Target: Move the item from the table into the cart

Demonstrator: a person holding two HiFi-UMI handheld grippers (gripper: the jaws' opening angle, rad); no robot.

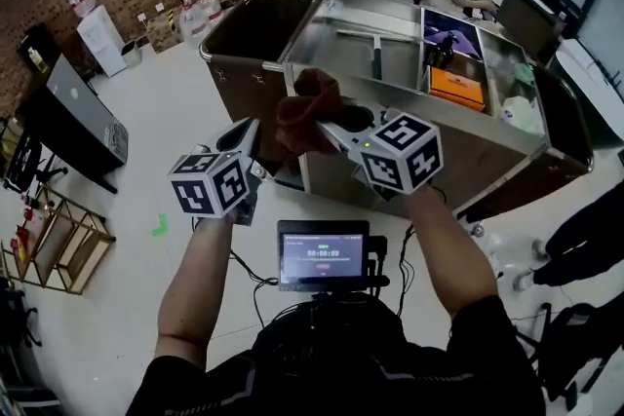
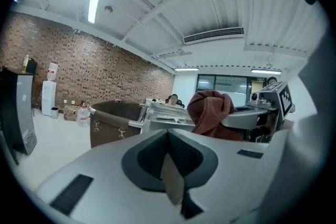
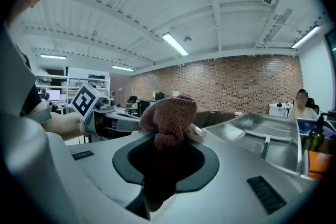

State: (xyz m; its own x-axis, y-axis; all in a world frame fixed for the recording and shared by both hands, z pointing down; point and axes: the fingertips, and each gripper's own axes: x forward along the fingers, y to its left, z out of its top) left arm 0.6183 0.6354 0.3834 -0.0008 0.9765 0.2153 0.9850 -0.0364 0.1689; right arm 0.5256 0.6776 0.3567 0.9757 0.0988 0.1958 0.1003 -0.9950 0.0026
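Head view: the right gripper [image 1: 330, 127] clamps a reddish-brown cloth [image 1: 307, 110], held up near the cart [image 1: 341, 29]. The left gripper [image 1: 250, 143] sits just beside it.
Left gripper view: jaws together, nothing between.
Right gripper view: jaws narrow, pinching the cloth.

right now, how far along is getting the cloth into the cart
Done: the cloth is picked up. In hand: the right gripper has its fingers shut on it, raised at the near side of the cart. Left: carry it over the rim and let go. The left gripper is shut, empty.
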